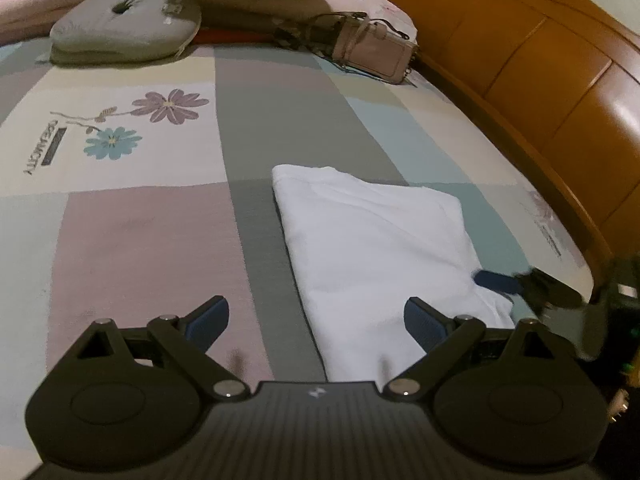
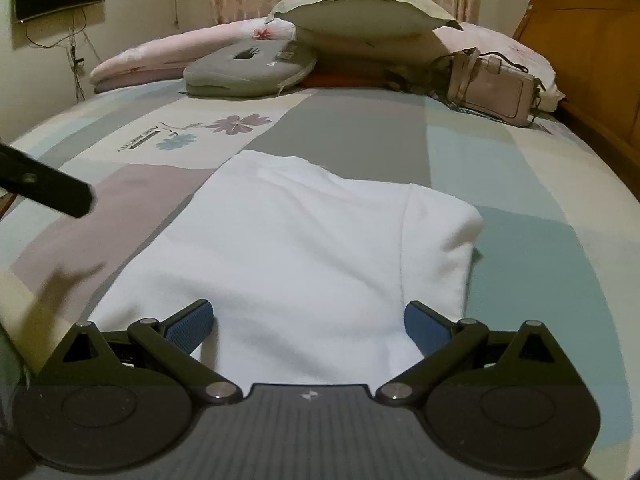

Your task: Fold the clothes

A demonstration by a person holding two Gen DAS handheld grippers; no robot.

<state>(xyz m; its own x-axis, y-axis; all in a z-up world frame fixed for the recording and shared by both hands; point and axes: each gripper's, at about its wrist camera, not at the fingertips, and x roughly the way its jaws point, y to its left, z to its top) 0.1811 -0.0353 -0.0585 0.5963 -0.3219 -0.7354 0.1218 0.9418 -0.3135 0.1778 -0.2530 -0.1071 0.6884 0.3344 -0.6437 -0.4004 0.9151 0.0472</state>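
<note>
White and folded into a rough rectangle, the garment (image 2: 296,248) lies flat on the patchwork bed cover (image 1: 152,232), near its wooden side board (image 1: 540,80). Both claws hang over its near edge with their blue pads spread wide and empty: the left claw (image 1: 316,320) at its left border, the right claw (image 2: 308,322) squarely above it. A grey cushion (image 2: 248,70), pillows (image 2: 360,16) and a pink handbag (image 2: 496,94) sit well apart at the far end.

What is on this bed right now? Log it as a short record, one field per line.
surface: patchwork bedspread
garment: white garment, folded, lying flat on the bedspread
left gripper: open, holds nothing
right gripper: open, near edge of garment lies between its fingers
far end: grey cushion, pillow, pink handbag
right side: wooden headboard
</note>
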